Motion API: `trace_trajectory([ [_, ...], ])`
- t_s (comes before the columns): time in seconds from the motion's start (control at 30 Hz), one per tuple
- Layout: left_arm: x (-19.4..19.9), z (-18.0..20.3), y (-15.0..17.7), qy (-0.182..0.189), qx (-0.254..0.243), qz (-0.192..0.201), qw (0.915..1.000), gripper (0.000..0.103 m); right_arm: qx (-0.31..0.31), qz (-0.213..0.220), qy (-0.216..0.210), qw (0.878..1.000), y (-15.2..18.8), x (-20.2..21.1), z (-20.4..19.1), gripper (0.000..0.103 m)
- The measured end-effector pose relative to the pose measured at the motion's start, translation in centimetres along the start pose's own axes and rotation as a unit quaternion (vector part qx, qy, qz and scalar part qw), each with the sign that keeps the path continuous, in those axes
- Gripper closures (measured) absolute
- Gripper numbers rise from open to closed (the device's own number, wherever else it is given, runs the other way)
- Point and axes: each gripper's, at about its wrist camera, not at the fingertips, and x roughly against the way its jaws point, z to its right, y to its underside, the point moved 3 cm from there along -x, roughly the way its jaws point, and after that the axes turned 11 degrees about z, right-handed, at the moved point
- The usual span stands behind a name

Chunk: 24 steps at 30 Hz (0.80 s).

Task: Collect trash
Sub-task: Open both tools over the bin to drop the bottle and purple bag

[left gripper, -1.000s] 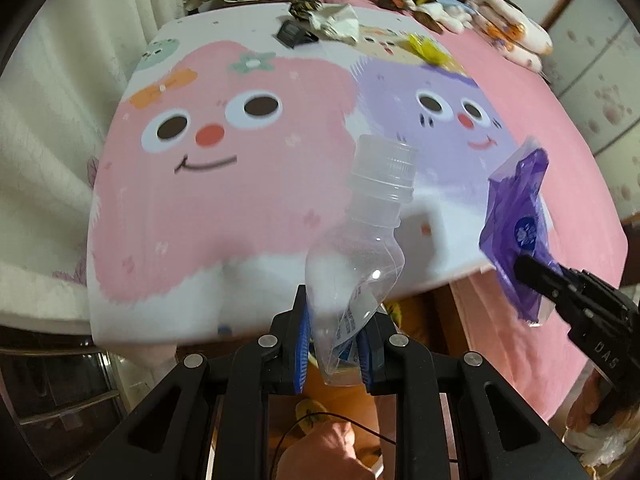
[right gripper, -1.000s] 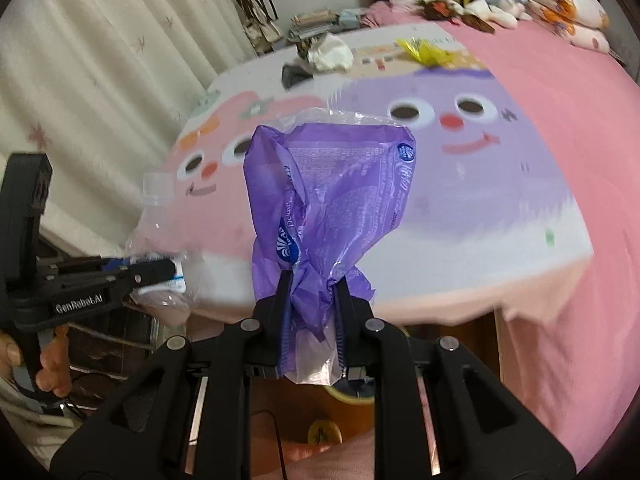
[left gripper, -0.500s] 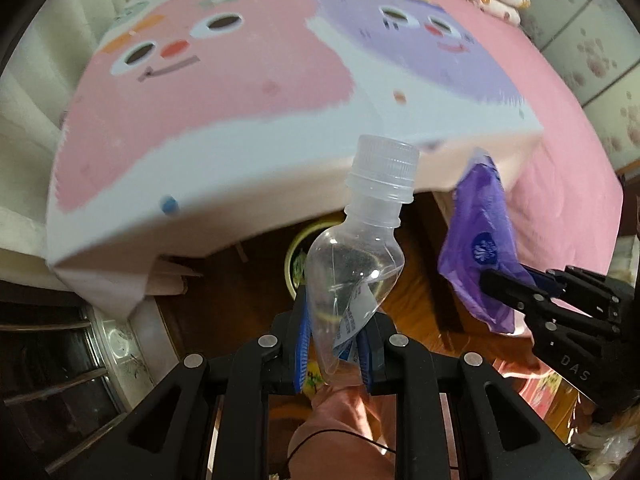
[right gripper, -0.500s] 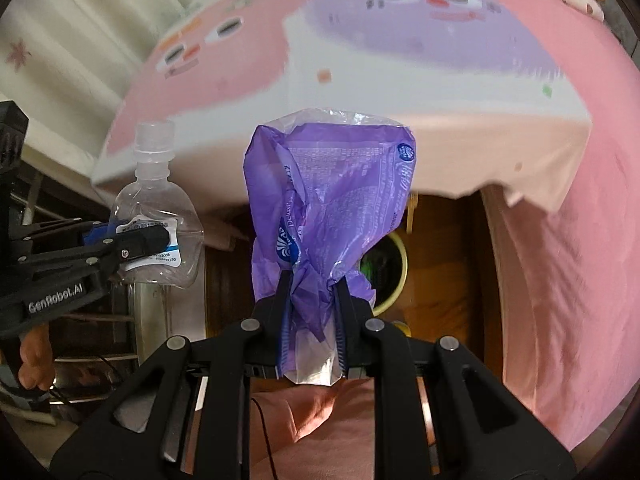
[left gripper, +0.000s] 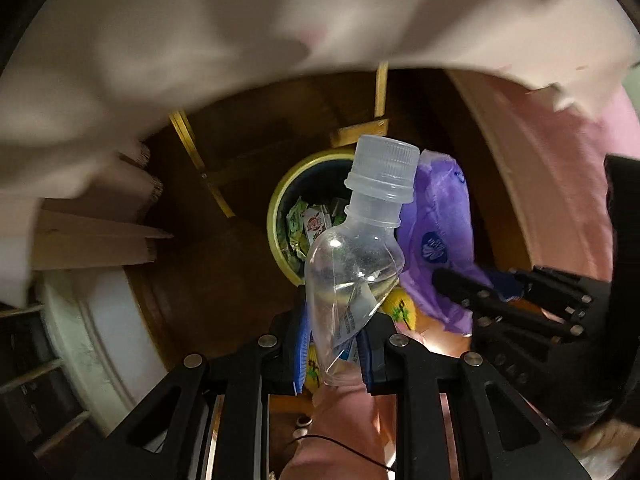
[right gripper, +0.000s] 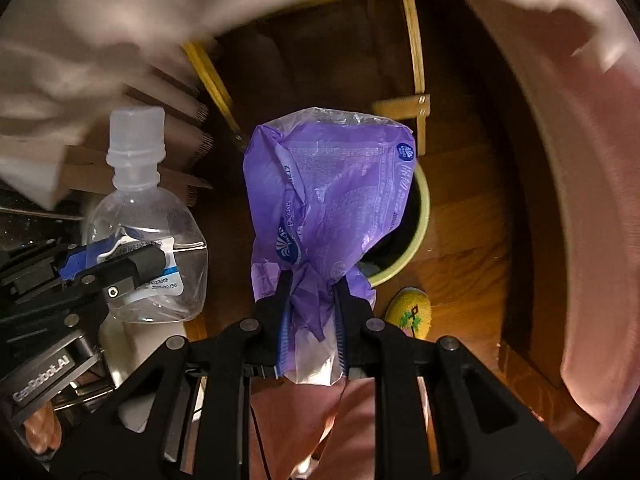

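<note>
Both grippers point down at the bin [left gripper: 276,216], fingers clamping a bottle [left gripper: 352,256] and purple wrapper [right gripper: 328,200].

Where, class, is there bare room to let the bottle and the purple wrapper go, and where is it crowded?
Free: the dark part of the bin mouth beside the packets, and bare wood floor left of the bin, towards the cardboard. Crowded: the bottle and purple wrapper hang side by side over the bin, with a yellow slipper on the floor near it.
</note>
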Motion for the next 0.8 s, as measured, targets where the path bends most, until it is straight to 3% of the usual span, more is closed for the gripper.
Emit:
trace_trajectory([
  [0.13, -6.1, 0.0, 0.5, -0.009, 0.010, -0.009, 0.9999, 0.083, 0.002, -0.007, 0.000, 1.000, 0.3, -6.5, 2.2, 0.087],
  [0.3, -12.4, 0.0, 0.1, -0.024, 0.008, -0.016, 0.9995, 0.082, -0.006, -0.006, -0.001, 1.000, 0.1, -11.8, 4.7, 0.084],
  [0.43, -15.7, 0.6, -0.2, -0.034, 0.008, -0.021, 0.9992, 0.080, -0.009, -0.004, -0.002, 1.000, -0.4, -14.1, 6.0, 0.067],
  [0.5, -16.6, 0.4, -0.3, -0.036, 0.011, -0.020, 0.9991, 0.069, -0.015, 0.001, -0.003, 1.000, -0.6, -14.5, 6.4, 0.061],
  [0.57, -17.3, 0.1, -0.7, -0.038, 0.014, -0.019, 0.9990, 0.041, -0.023, 0.006, -0.002, 1.000, -1.0, -14.9, 6.9, 0.057],
  [0.63, -17.3, -0.5, -0.7, -0.045, 0.018, -0.017, 0.9987, 0.030, -0.032, 0.008, -0.003, 0.999, -1.4, -15.0, 7.3, 0.054],
  [0.8, -15.4, -1.7, -1.0, -0.060, 0.028, 0.000, 0.9978, 0.030, -0.043, 0.012, -0.001, 0.999, -1.5, -14.0, 7.8, 0.050],
])
